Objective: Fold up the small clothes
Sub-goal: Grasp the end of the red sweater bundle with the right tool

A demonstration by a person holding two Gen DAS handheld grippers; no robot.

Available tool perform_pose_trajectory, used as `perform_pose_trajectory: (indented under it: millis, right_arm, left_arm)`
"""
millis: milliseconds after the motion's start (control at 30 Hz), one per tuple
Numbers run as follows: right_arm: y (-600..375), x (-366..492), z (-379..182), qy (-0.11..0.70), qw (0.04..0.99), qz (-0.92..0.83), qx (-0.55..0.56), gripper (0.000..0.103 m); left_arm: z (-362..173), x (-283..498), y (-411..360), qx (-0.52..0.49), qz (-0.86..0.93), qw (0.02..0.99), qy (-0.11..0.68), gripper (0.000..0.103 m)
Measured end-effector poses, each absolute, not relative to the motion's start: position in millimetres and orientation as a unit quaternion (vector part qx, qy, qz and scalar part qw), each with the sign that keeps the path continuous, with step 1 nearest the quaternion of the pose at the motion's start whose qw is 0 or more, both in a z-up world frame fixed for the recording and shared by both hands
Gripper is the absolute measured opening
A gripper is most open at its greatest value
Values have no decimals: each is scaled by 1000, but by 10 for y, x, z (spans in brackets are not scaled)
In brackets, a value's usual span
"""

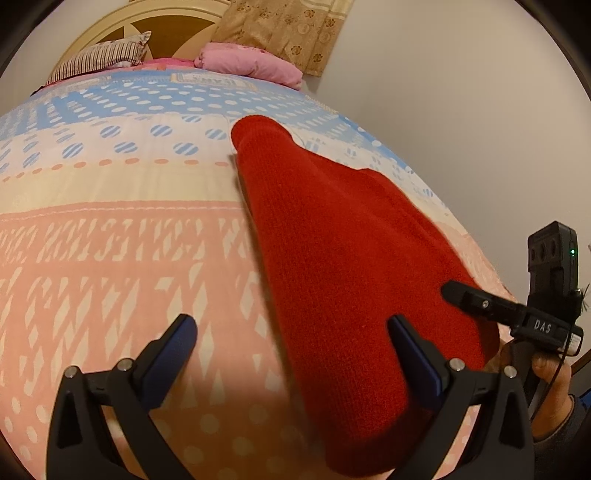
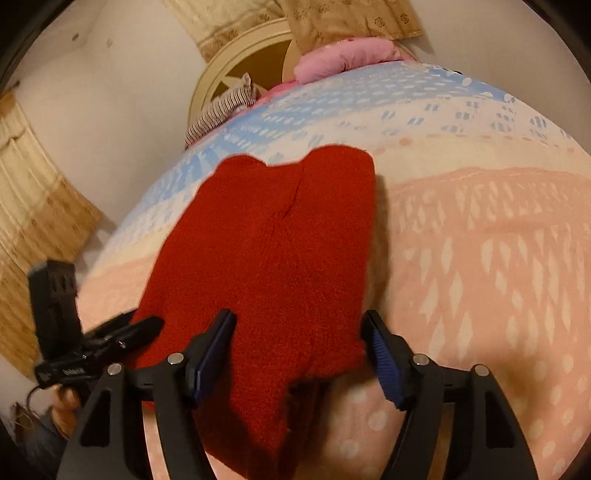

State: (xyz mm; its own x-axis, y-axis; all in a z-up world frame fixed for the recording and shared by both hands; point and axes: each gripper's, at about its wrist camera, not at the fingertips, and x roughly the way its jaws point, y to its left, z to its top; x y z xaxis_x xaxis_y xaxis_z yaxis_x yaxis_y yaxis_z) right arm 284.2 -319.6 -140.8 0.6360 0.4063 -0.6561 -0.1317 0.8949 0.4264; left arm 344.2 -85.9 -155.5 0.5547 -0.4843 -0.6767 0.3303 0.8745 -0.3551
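A red knitted garment lies flat on the patterned bedspread, folded into a long strip. My left gripper is open, its right finger over the garment's near end, its left finger over bare bedspread. In the right wrist view the same red garment lies ahead, and my right gripper is open with its fingers straddling the garment's near part. The right gripper also shows in the left wrist view at the garment's right edge. The left gripper shows in the right wrist view at the garment's left edge.
The bed carries a striped pillow and a pink bundle at its head, under a cream headboard. A patterned curtain hangs behind. A white wall runs along the bed's right side.
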Motion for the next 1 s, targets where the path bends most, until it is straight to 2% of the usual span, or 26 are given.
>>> perform_pose_trajectory:
  millis: [200, 433, 633, 767, 967, 1000]
  right_arm:
    - [-3246, 2871, -1173, 363, 907, 138, 161, 70]
    - [-3743, 3425, -1298, 377, 865, 127, 304, 70]
    - [-3703, 3703, -1484, 416, 848, 142, 297, 70]
    - [-3668, 3805, -1519, 414, 847, 160, 294, 70]
    - [-3633, 3997, -1588, 418, 837, 186, 301, 52]
    - [-3612, 4012, -1601, 419, 837, 187, 299, 52]
  left_arm:
    - [-1559, 3456, -817, -108, -239, 874, 408, 103]
    - [-1561, 3470, -829, -106, -237, 874, 410, 103]
    - [-1556, 3459, -822, -106, -242, 876, 404, 103]
    - [-1535, 3426, -853, -104, -262, 874, 397, 103]
    - [-1553, 3462, -875, -110, -276, 865, 404, 103]
    - [-1554, 3466, -873, -112, -277, 865, 404, 103]
